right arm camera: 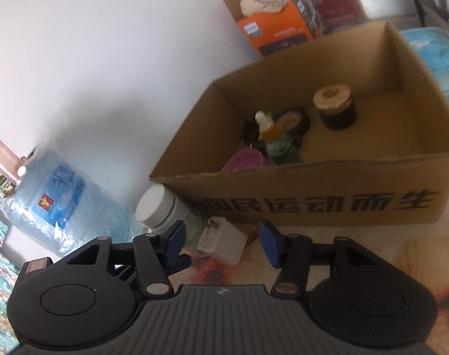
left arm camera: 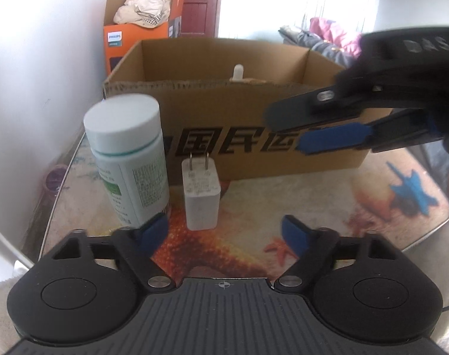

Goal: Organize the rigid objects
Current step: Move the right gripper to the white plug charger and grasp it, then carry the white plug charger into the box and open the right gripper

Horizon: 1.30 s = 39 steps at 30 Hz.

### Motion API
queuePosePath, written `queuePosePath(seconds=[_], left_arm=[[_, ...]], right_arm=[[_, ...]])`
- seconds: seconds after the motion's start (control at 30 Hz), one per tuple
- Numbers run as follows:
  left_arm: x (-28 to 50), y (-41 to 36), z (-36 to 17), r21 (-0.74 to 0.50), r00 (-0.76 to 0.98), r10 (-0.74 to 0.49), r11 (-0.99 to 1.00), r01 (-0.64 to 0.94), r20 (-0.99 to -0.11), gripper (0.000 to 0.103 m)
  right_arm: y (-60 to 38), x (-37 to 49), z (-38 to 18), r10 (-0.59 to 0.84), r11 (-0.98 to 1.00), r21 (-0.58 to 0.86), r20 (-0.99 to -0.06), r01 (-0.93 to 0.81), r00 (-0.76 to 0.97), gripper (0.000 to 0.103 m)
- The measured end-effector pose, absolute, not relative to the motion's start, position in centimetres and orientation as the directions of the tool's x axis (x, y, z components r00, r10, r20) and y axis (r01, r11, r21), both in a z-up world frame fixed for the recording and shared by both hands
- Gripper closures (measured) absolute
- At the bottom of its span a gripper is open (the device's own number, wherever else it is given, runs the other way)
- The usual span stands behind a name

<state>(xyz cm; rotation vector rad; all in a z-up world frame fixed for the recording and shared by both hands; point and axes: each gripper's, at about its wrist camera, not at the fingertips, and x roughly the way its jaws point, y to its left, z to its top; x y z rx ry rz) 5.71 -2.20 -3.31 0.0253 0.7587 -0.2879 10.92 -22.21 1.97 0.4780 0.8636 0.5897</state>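
A white pill bottle (left arm camera: 129,159) and a white plug charger (left arm camera: 201,195) stand on the table in front of an open cardboard box (left arm camera: 254,153). My left gripper (left arm camera: 224,230) is open just short of the charger, its left pad by the bottle's base. My right gripper (right arm camera: 224,242) is open above the charger (right arm camera: 224,242) and bottle (right arm camera: 165,207); it also shows in the left wrist view (left arm camera: 313,124) at the upper right, in front of the box. The box (right arm camera: 313,198) holds a dark jar (right arm camera: 335,106), a dropper bottle (right arm camera: 271,130), a round compact (right arm camera: 292,121) and something pink (right arm camera: 245,159).
An orange Philips box (left arm camera: 135,38) with cloth in it stands behind the cardboard box by a white wall. A large blue water jug (right arm camera: 61,195) lies to the left of the table. The table (left arm camera: 328,207) has a printed top, and its glass edge curves at the left.
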Motion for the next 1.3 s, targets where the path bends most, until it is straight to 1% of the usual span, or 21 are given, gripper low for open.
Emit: queuePosePath(seconds=[0.07,0.13,0.2,0.33,0.4,0.47,0.6,1.07,1.3], left_arm=[[5.9,-2.3,-3.7,-0.055,0.700,-0.230,0.963,0.263,-0.677,0.027],[6.2,-2.3,-3.8,-0.028,0.711,-0.211,0.965,0.260,-0.671,0.031],[6.6,-2.3,-4.0,-0.007,0.711,-0.198,0.965,0.262,-0.674,0.038],[7.2,-2.4,-4.2,-0.001,0.719,-0.195,0.965,0.262,-0.667,0.048],[7.4,-2.3,-4.3,-0.015,0.717,-0.203,0.966,0.260,-0.667,0.058],[7.6,-2.2,-4.3,-0.027,0.714,-0.214,0.964,0.263,-0.666,0.060],[7.6,-2.4,-4.2,-0.037,0.709,-0.228,0.961,0.274,-0.667,0.065],[7.0,-6.8,-4.0,-0.062,0.649,-0.360,0.898,0.435,-0.670,0.066],[6.6,-8.8,-3.7,-0.056,0.624,-0.404,0.864,0.500,-0.669,0.066]], right_arm=[[-21.1,11.1,1.2,0.663,0.736,0.614,-0.570,-0.284,0.486,0.050],[-20.1,11.5,0.6,0.670,0.733,0.617,-0.580,-0.287,0.464,0.053],[-19.3,11.9,0.2,0.672,0.733,0.618,-0.589,-0.285,0.449,0.057],[-18.2,13.1,-0.8,0.676,0.730,0.626,-0.603,-0.274,0.424,0.063],[-17.9,13.6,-1.2,0.670,0.735,0.624,-0.613,-0.263,0.418,0.068],[-17.7,13.7,-1.7,0.674,0.732,0.632,-0.615,-0.255,0.410,0.072],[-18.0,13.4,-1.8,0.671,0.733,0.635,-0.615,-0.244,0.414,0.072],[-24.4,9.5,-1.8,0.614,0.756,0.642,-0.628,-0.128,0.478,0.072],[-27.3,7.8,-1.9,0.586,0.758,0.648,-0.632,-0.068,0.507,0.072]])
